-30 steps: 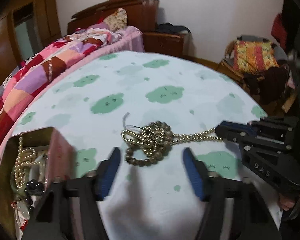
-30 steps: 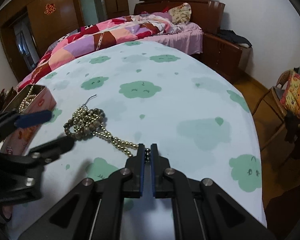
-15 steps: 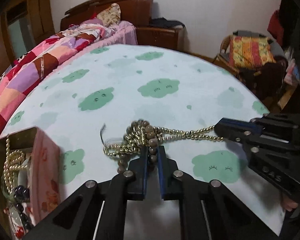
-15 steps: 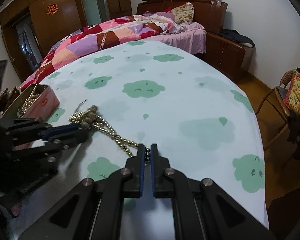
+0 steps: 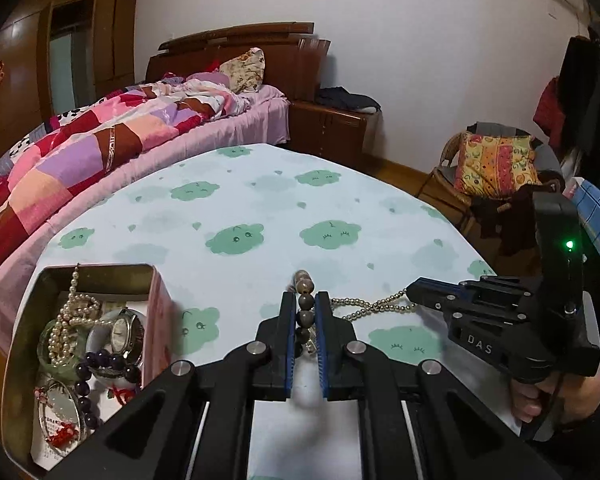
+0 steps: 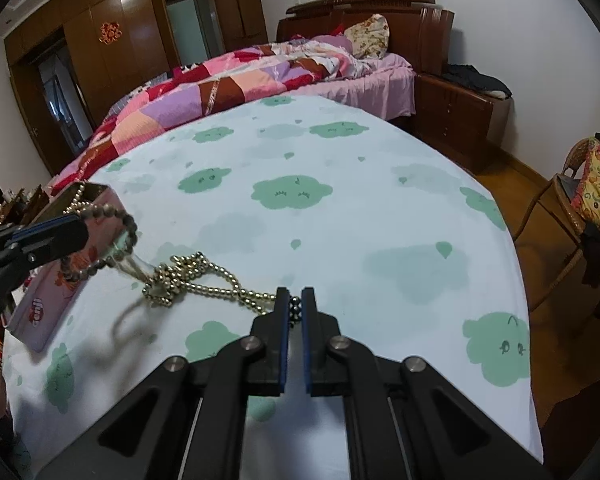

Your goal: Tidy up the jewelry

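your left gripper (image 5: 304,316) is closed on the brown bead bracelet (image 5: 305,300), its 2 blue-lined fingers (image 5: 288,320) pinching the loop so the beads stand up between them; in the right wrist view that bracelet (image 6: 112,236) hangs raised above the cloud-print sheet (image 6: 340,220), just in front of the pink tin (image 6: 56,280). your right gripper (image 6: 296,308) is closed too, nipping the end of the gold bead necklace (image 6: 192,276), which lies knotted on the sheet and runs back toward the bracelet; a blurred strand seems to join the 2, though the view there is too smeared to be sure. the open tin (image 5: 156,320) sits just left of your left gripper, holding a pearl strand (image 5: 70,316), a wristwatch (image 5: 120,330) and a dark purple bead bracelet (image 5: 100,364).
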`<state>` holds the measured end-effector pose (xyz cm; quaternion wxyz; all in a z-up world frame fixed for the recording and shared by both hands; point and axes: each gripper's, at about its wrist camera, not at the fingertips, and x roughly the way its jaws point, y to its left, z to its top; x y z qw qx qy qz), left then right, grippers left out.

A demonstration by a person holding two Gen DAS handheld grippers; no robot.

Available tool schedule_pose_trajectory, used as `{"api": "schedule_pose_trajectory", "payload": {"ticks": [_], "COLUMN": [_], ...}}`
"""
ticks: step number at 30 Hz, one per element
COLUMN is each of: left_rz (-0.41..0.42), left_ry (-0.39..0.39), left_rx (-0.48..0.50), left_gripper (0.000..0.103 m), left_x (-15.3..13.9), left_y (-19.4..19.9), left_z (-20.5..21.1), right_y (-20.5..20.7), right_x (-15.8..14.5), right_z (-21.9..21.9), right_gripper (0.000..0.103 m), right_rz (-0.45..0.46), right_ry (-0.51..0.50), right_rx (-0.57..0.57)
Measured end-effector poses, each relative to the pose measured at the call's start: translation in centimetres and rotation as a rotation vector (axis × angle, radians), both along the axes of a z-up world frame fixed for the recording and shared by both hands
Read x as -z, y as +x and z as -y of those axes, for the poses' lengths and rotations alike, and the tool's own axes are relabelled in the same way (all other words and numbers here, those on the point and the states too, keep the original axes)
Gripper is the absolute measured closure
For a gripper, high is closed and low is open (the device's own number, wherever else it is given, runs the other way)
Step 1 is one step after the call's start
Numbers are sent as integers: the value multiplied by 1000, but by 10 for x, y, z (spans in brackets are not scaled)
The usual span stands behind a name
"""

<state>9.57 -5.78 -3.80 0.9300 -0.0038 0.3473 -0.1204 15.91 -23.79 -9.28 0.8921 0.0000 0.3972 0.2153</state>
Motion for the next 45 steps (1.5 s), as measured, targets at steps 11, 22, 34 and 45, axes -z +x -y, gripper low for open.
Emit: {"api": "schedule_pose_trajectory", "payload": {"ticks": [11,22,34,45], "left_rz": [35,86,96,30], "left_ry": [-26,-20,-26,-41], "left_rx": [0,-8,-12,-2], "left_gripper": [95,95,95,95], "left_x": [-12,-35,-38,-13], "left_y": [-13,-28,-29,-20], "left_z": [-8,-15,-21,-17], "right_y": [-13,-33,-34,3], "right_x": [-38,-102,-99,4], "right_z": [-2,-13,-38,-47], "right_gripper": [96,97,59,36], "right_rz": [107,263,248,-27], "right_ry": [60,90,-21,-163], "right_rx": [-7,-49,-159,-130]}}
